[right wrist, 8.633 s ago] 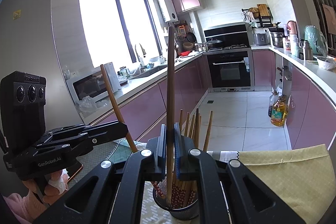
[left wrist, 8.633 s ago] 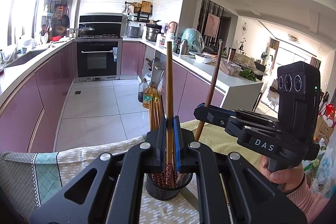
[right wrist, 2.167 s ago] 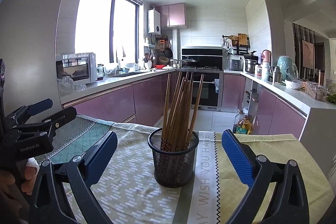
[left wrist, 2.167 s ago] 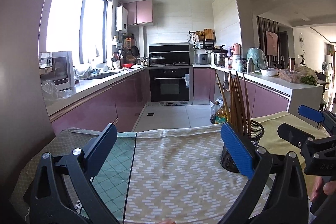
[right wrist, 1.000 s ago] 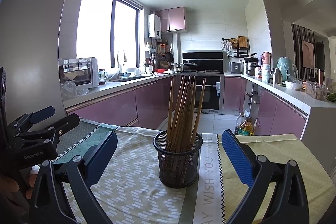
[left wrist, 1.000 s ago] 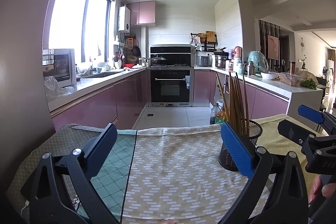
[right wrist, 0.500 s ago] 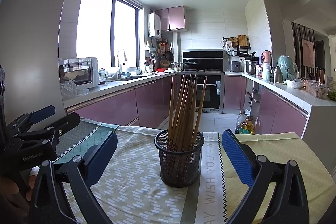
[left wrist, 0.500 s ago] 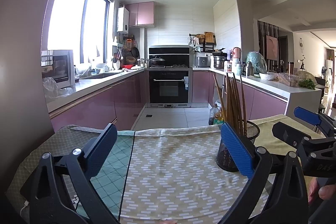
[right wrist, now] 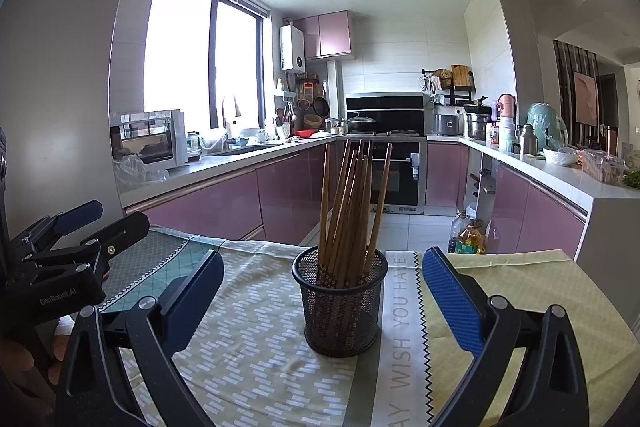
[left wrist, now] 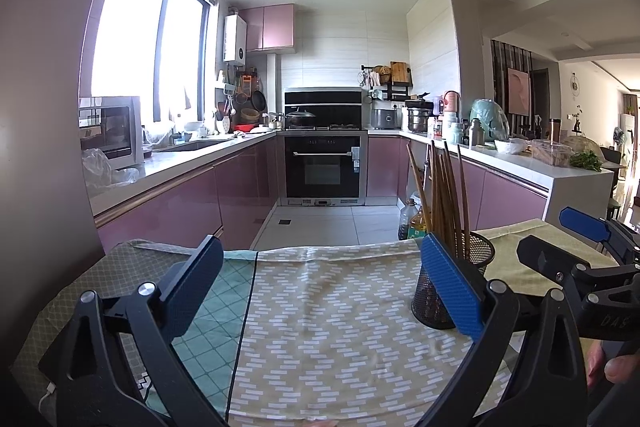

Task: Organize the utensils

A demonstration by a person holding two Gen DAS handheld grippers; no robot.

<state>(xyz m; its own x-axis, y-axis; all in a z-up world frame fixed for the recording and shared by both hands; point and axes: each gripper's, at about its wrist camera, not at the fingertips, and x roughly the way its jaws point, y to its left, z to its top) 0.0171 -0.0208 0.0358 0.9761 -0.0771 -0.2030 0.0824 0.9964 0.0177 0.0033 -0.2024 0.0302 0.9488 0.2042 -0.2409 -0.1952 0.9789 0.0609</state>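
Note:
A black mesh cup (right wrist: 340, 301) stands on the patterned tablecloth (right wrist: 256, 339) and holds several brown wooden chopsticks (right wrist: 352, 203) upright. My right gripper (right wrist: 322, 285) is open and empty, with the cup straight ahead between its jaws. My left gripper (left wrist: 320, 283) is open and empty over the cloth (left wrist: 332, 323); the cup (left wrist: 452, 283) sits behind its right finger, with the chopsticks (left wrist: 440, 195) rising above. Each gripper shows in the other's view: the right one (left wrist: 576, 251) at right, the left one (right wrist: 80, 227) at left.
Beyond the table's far edge lie the kitchen floor, pink cabinets and an oven (left wrist: 324, 167). Oil bottles (right wrist: 466, 237) stand on the floor at right. A microwave (right wrist: 150, 139) sits on the left counter. A yellow cloth (right wrist: 520, 283) covers the table's right side.
Both grippers, earlier each shut on a chopstick above the cup, are now open and drawn back. Over the last second the views have barely shifted.

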